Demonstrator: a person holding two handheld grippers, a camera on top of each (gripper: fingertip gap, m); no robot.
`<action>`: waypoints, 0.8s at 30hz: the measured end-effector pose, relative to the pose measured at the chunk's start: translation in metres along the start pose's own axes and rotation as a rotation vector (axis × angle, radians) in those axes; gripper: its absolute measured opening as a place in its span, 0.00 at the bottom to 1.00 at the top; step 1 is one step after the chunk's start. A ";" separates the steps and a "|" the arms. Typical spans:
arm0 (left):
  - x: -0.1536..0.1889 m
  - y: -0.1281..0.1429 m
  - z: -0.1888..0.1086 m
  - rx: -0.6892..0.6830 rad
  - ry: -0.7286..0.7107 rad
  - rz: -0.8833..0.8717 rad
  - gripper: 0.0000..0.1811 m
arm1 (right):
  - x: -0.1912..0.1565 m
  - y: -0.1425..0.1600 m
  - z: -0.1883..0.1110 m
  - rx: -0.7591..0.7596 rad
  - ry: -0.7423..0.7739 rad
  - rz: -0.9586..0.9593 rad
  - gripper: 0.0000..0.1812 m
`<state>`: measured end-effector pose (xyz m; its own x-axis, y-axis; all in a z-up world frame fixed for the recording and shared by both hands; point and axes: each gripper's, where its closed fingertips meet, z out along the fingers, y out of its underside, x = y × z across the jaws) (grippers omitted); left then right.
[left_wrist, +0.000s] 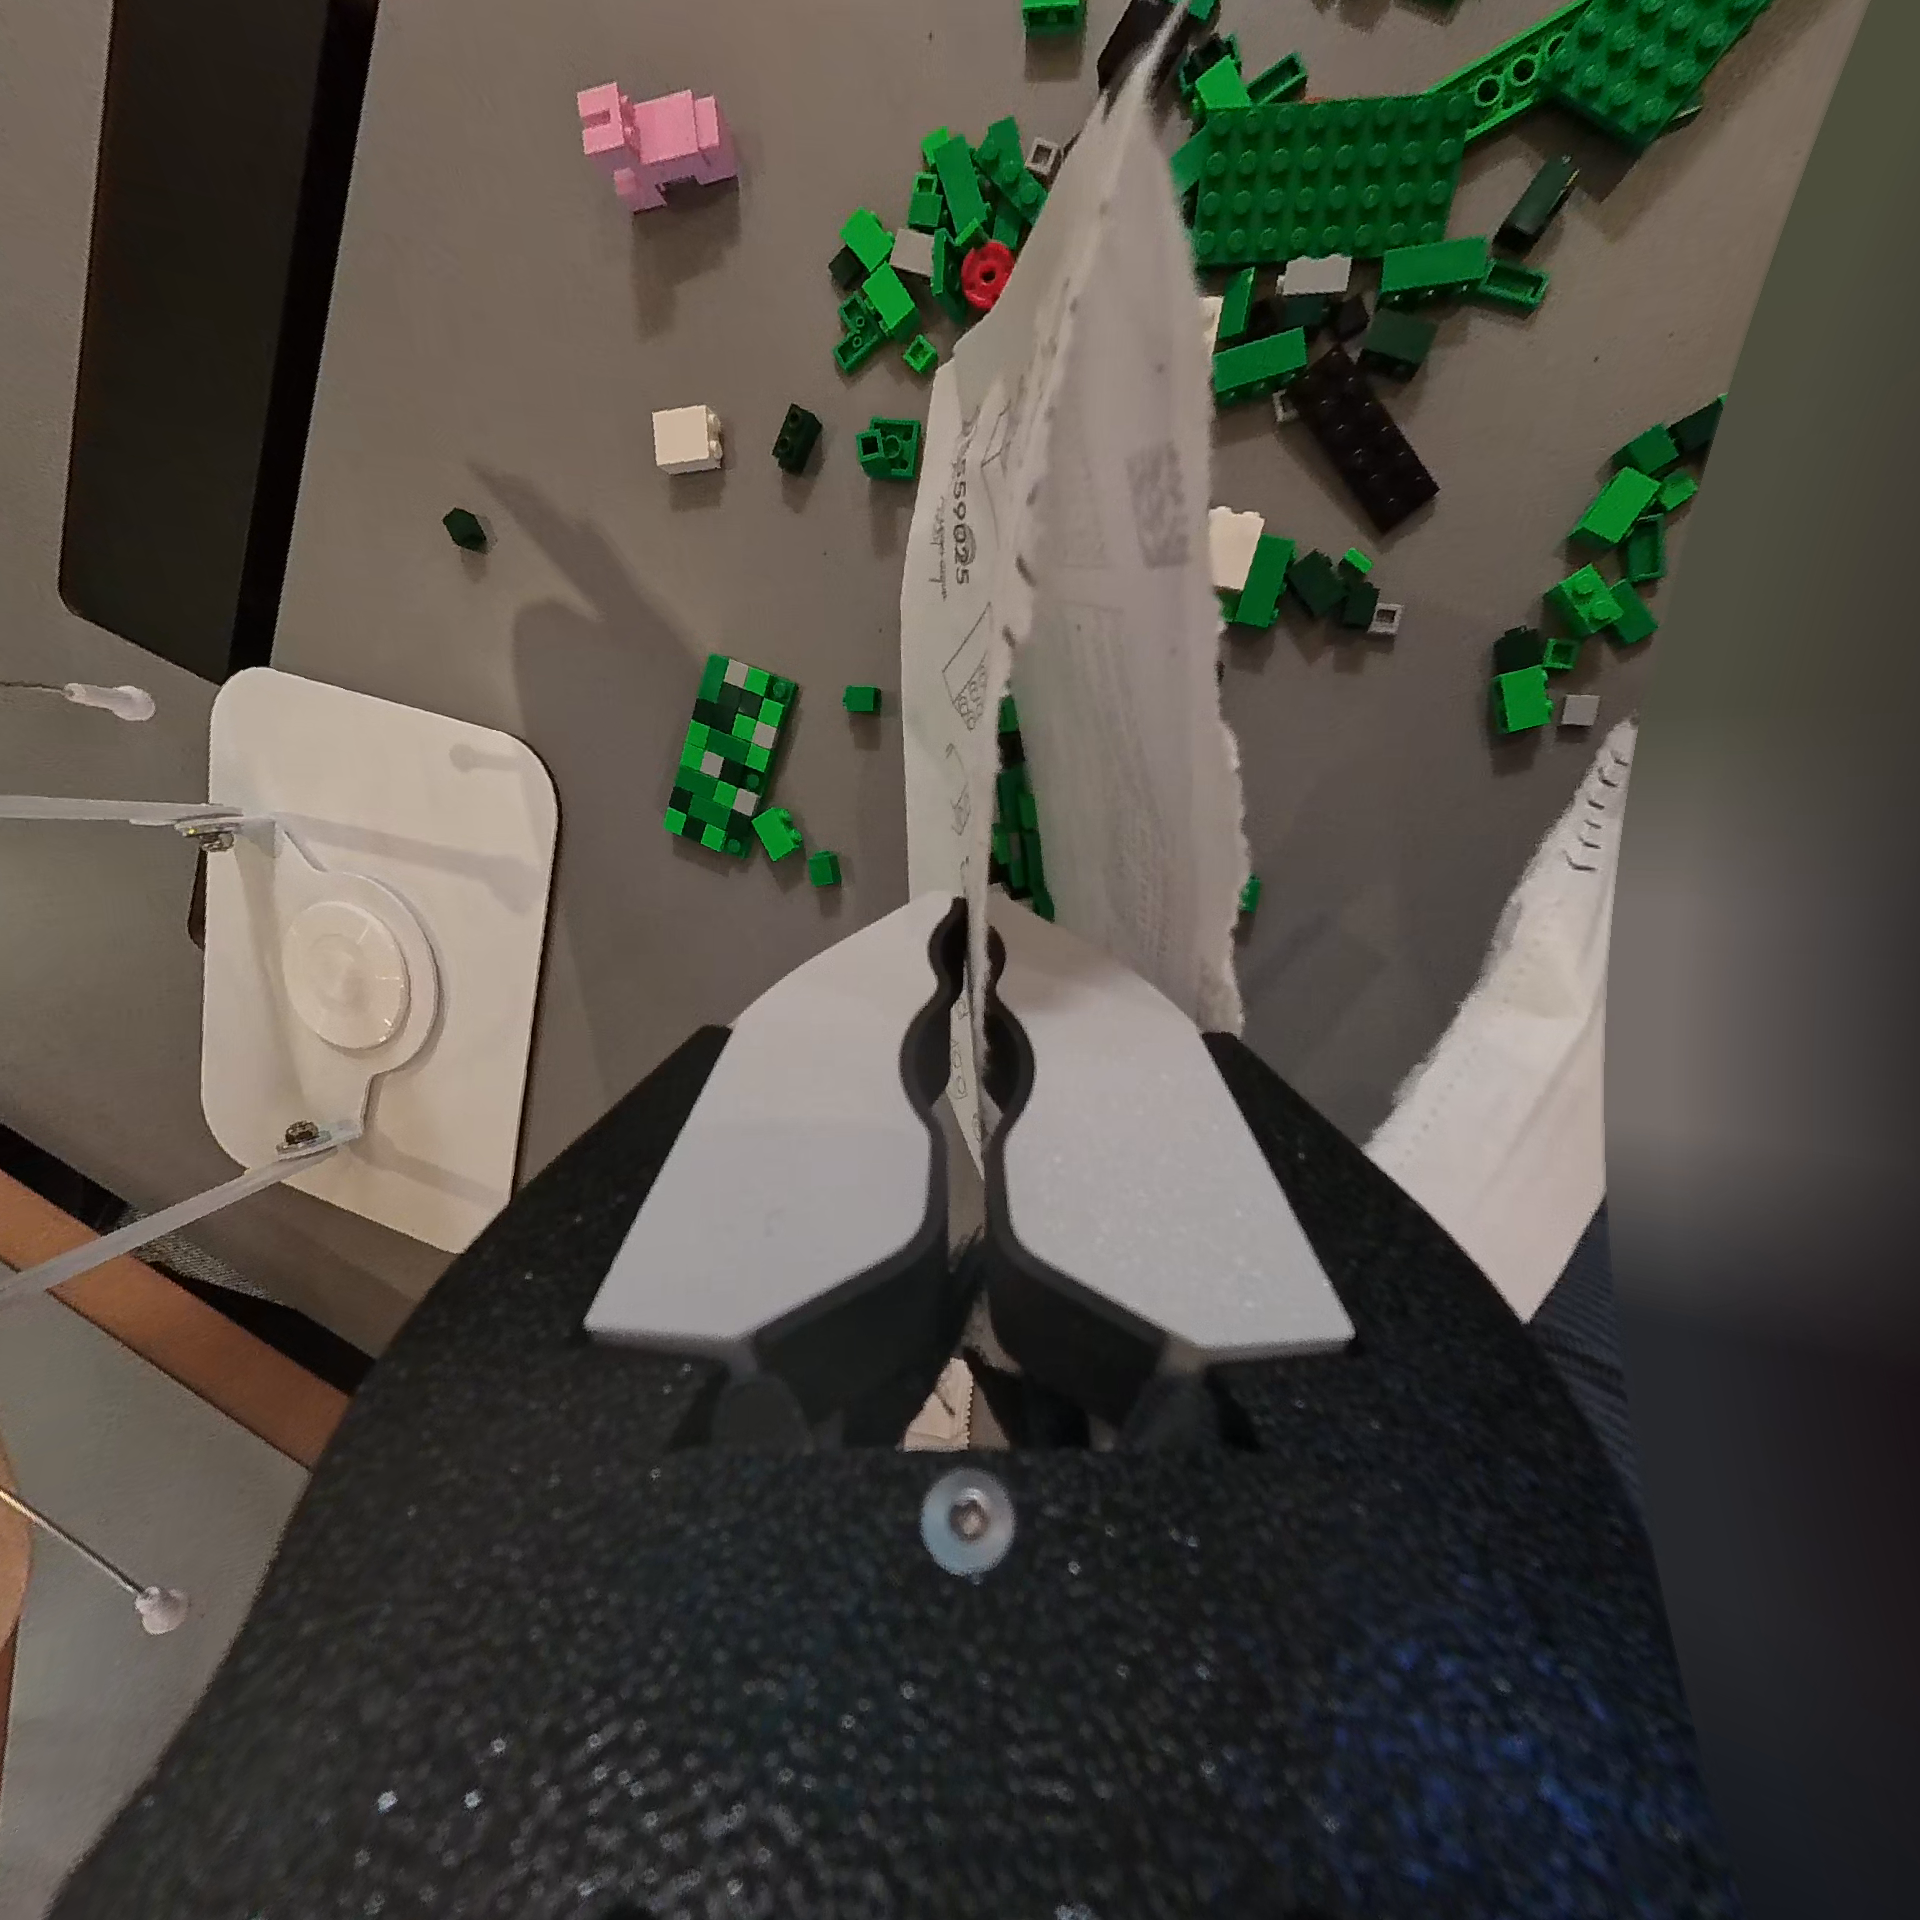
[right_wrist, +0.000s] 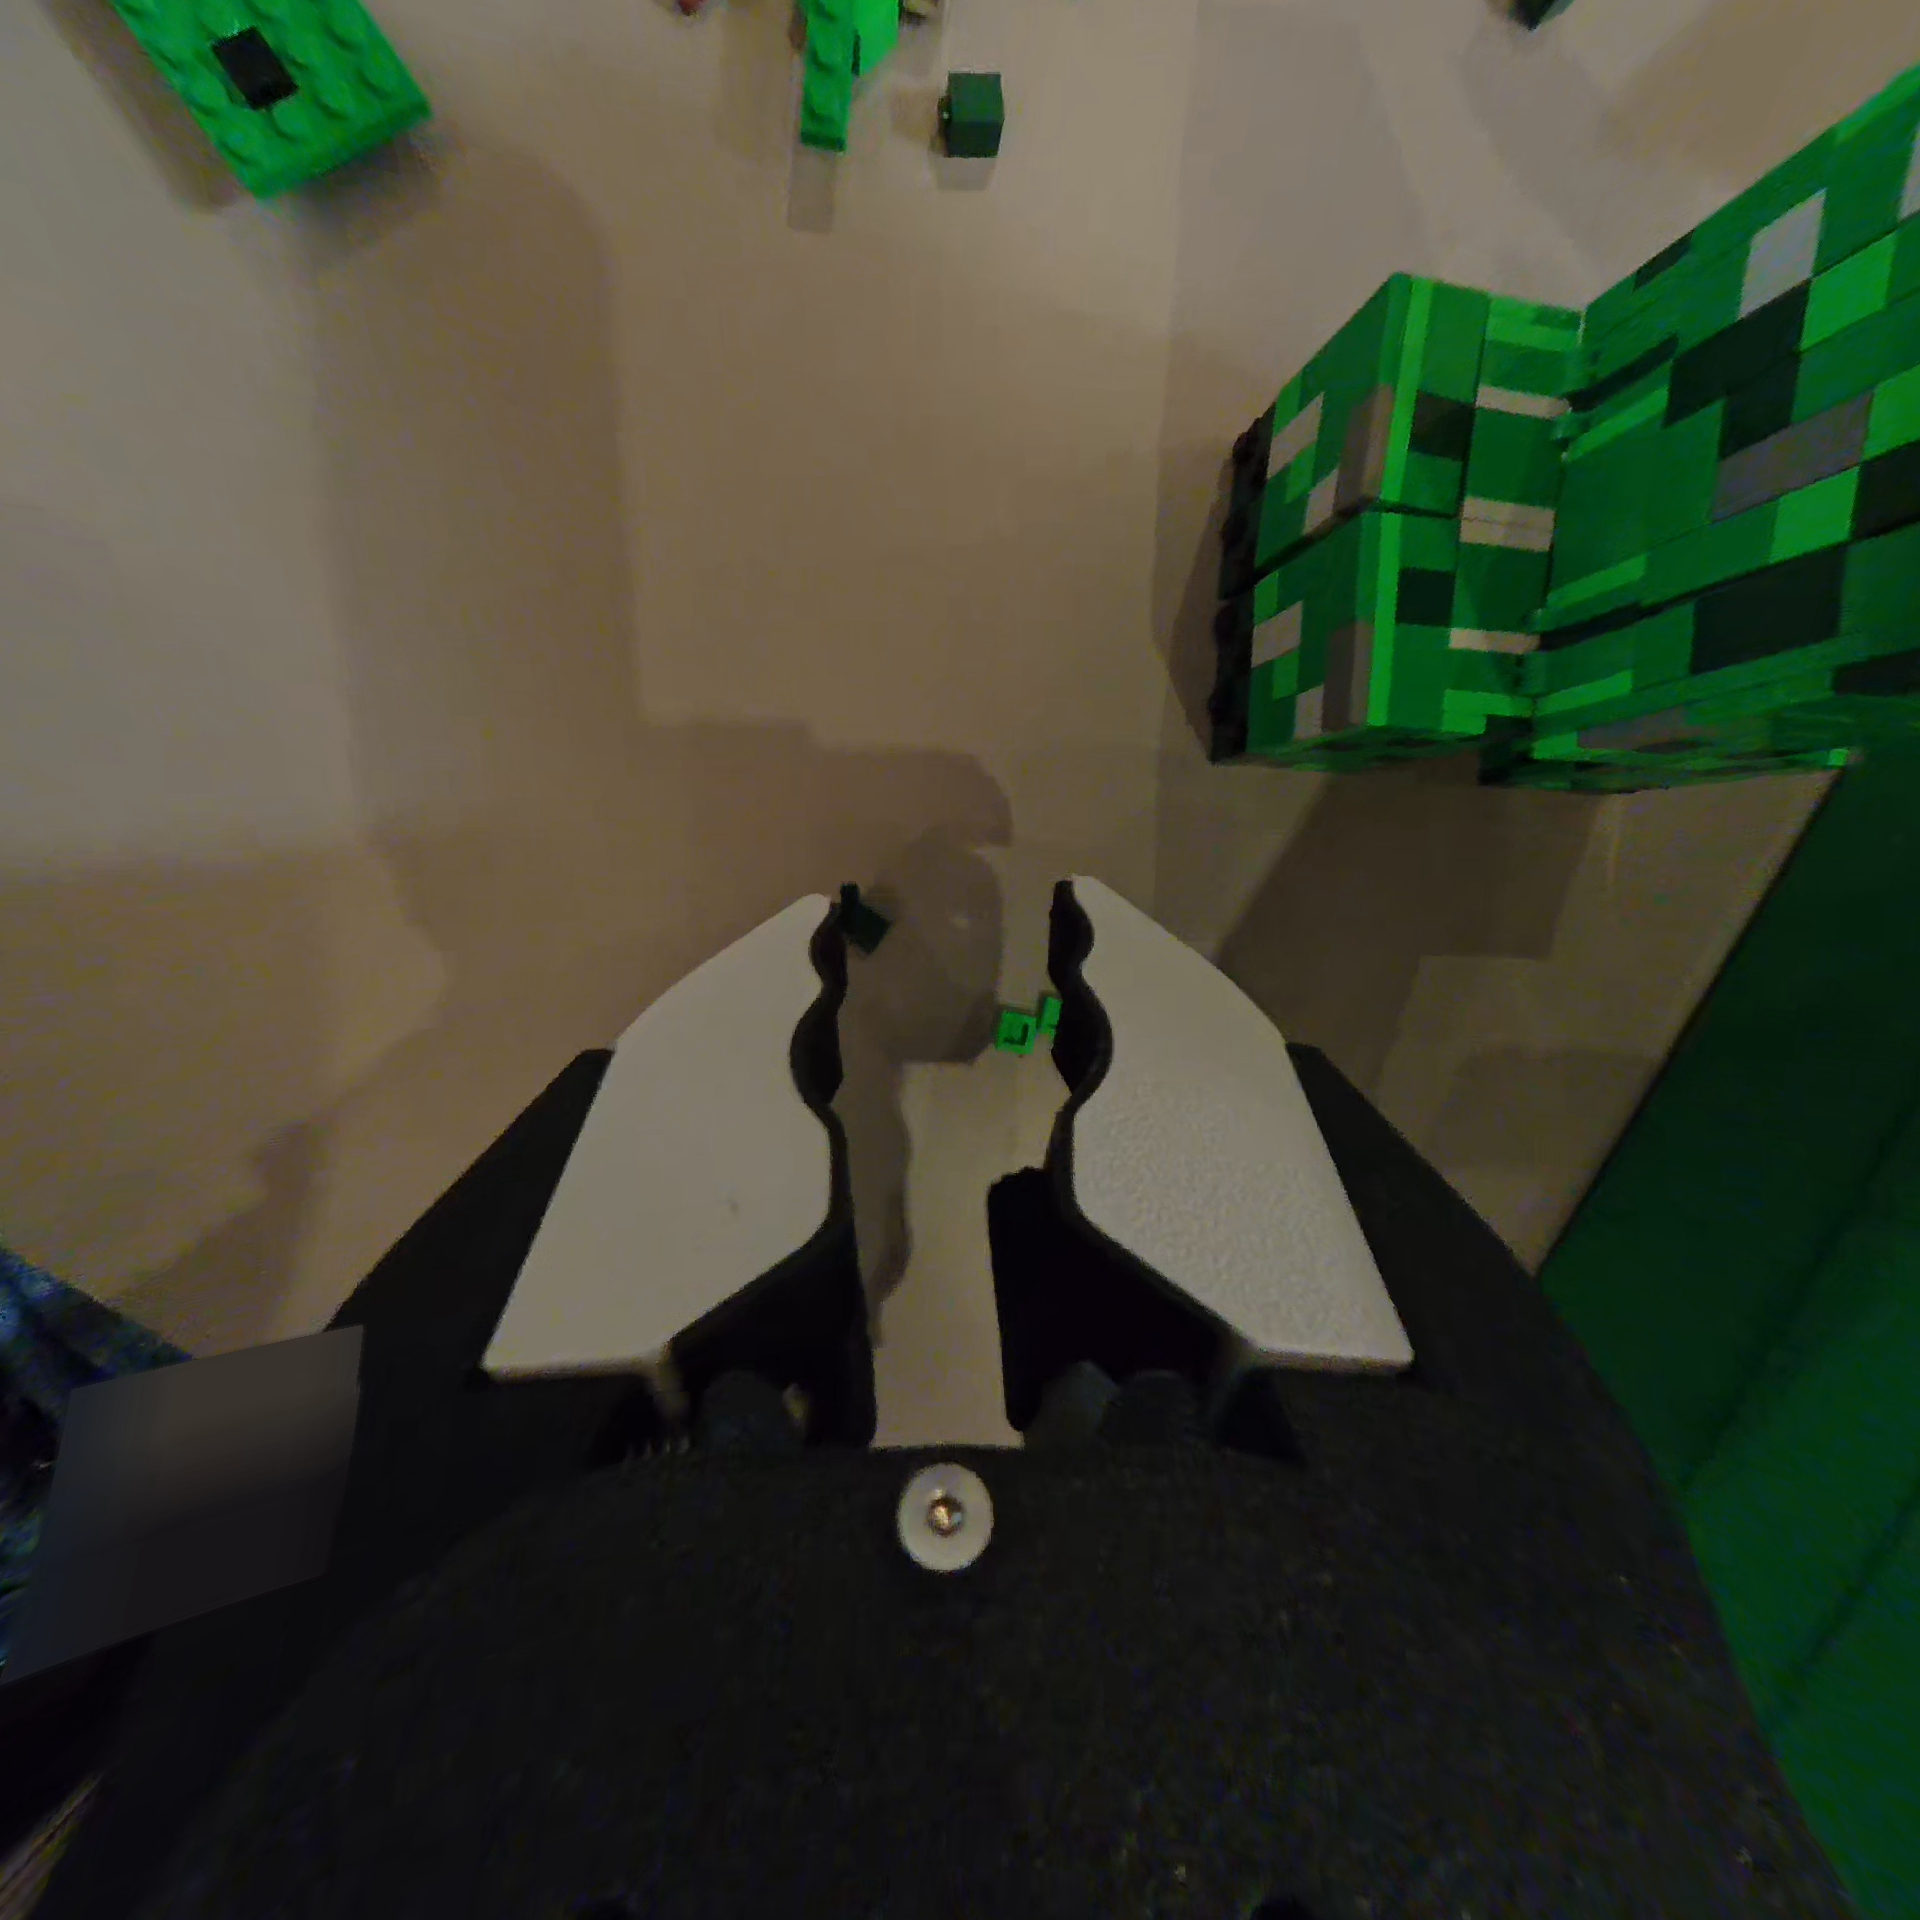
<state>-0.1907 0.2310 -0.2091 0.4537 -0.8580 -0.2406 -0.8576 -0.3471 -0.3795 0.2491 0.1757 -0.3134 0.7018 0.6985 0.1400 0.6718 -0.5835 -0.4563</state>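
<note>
I see the left gripper (left_wrist: 971, 935) with jaws clamped on a torn paper bag (left_wrist: 1081, 540), its long axis running straight ahead above the grey bench (left_wrist: 499, 436). Green bricks (left_wrist: 966, 197) lie beneath the bag. My right gripper (right_wrist: 954, 904) is parted, empty, left of a green block figure (right_wrist: 1558, 540).

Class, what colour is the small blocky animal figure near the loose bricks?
Pink figure, clearest in the left wrist view.

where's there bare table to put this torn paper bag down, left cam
Left gripper is shut on the torn paper bag. Bare grey table lies between the pink pig, the white brick and the white plate. Crowded: right of the bag, around the green baseplate.
</note>
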 end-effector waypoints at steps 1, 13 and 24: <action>0.000 0.000 0.000 0.001 0.000 -0.001 0.00 | 0.001 -0.001 -0.001 0.007 0.009 -0.010 0.10; 0.001 0.000 0.000 0.001 0.003 0.002 0.00 | 0.004 -0.007 -0.006 0.040 0.070 -0.045 0.11; 0.000 0.000 0.000 -0.001 0.003 -0.001 0.00 | -0.018 -0.109 0.022 0.258 0.006 -0.200 0.16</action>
<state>-0.1908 0.2311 -0.2094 0.4539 -0.8589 -0.2373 -0.8573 -0.3483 -0.3790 0.1582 0.2358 -0.2854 0.5640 0.7857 0.2542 0.7148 -0.3103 -0.6267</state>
